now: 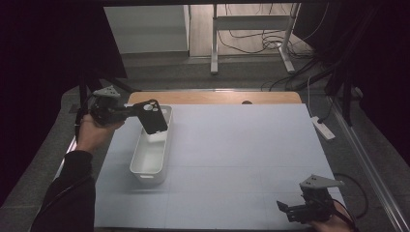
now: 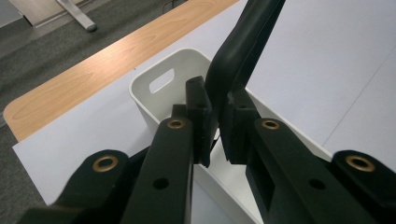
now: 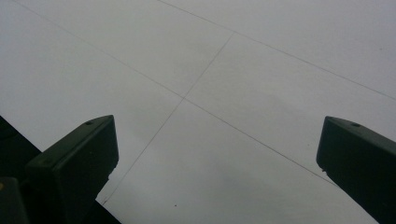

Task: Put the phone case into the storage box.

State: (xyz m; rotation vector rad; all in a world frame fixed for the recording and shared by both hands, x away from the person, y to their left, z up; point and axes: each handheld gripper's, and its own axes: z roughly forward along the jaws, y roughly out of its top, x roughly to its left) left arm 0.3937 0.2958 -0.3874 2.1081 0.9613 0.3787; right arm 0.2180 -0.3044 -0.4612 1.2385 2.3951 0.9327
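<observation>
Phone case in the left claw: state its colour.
Black, clearest in the high view: the phone case hangs over the white bin.

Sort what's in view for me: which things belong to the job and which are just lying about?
In the job:
- left gripper, shut on the black phone case
- white bin below the case

Lying about:
- right gripper, jaws open, nothing between them
- power strip beside the table
- cables on the floor

High view sits above the near edge, facing forward and down over the whole table (image 1: 232, 159), white bin (image 1: 151, 159) far-left. Left gripper view hangs close above that bin (image 2: 187, 60), shared with high view. Right gripper view looks close down at bare table (image 3: 210, 70), well right of the bin.
</observation>
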